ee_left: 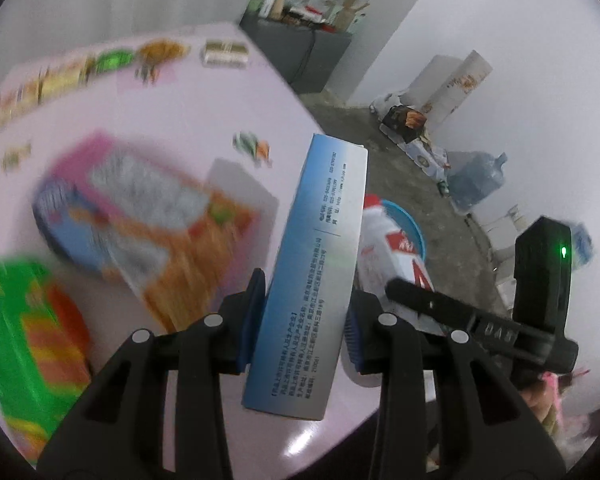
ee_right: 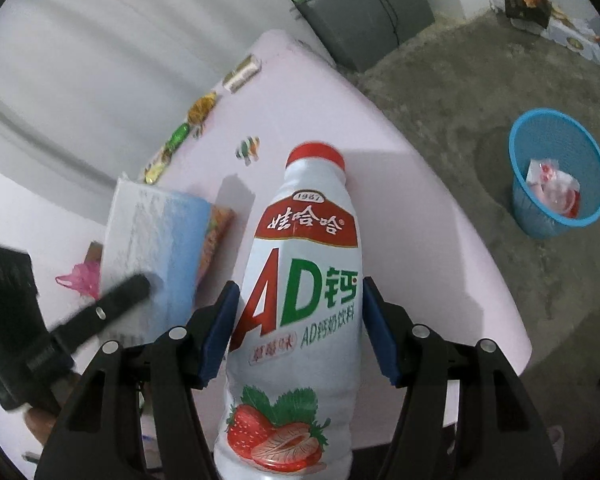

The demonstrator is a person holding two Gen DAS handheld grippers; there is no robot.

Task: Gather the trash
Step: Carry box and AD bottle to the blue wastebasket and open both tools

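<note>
My left gripper is shut on a tall blue and white carton, held upright over the pink table. My right gripper is shut on a white drink bottle with a red cap and a strawberry label. The same bottle shows just right of the carton in the left wrist view, and the carton shows left of the bottle in the right wrist view. A blue mesh waste basket stands on the concrete floor to the right, with red and white wrappers inside; its rim peeks from behind the bottle.
Several snack packets and candy wrappers line the table's far edge, and a loose wrapper lies mid-table. Blurred colourful boxes sit on the table's left. A grey cabinet, a water jug and bags stand along the walls.
</note>
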